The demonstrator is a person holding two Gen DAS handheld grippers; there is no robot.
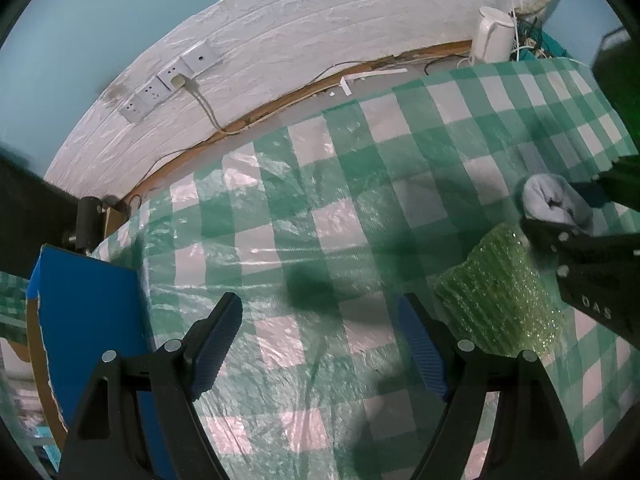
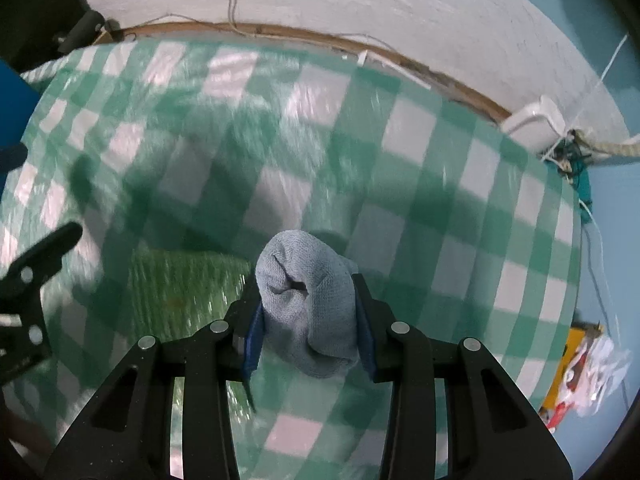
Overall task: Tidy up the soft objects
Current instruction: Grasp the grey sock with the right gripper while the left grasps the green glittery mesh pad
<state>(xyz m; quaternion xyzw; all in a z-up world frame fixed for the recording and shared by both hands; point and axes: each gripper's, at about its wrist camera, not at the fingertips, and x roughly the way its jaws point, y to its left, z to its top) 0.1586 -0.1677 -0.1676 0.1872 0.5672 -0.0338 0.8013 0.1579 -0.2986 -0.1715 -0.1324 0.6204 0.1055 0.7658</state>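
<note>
Rolled pale-blue sock pinched between right gripper pads, above green-checked tablecloth, beside glittery green pouch. Left gripper spread wide, empty.

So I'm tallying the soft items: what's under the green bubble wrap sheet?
The bubble wrap lies flat on the checked tablecloth, whose squares show faintly through it. Anything flat beneath can't be ruled out; the right gripper covers one edge.

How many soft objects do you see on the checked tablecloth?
2. A rolled light blue sock sits between the right gripper pads. A green glittery cloth lies flat on the tablecloth beside it. Others may be out of view.
</note>
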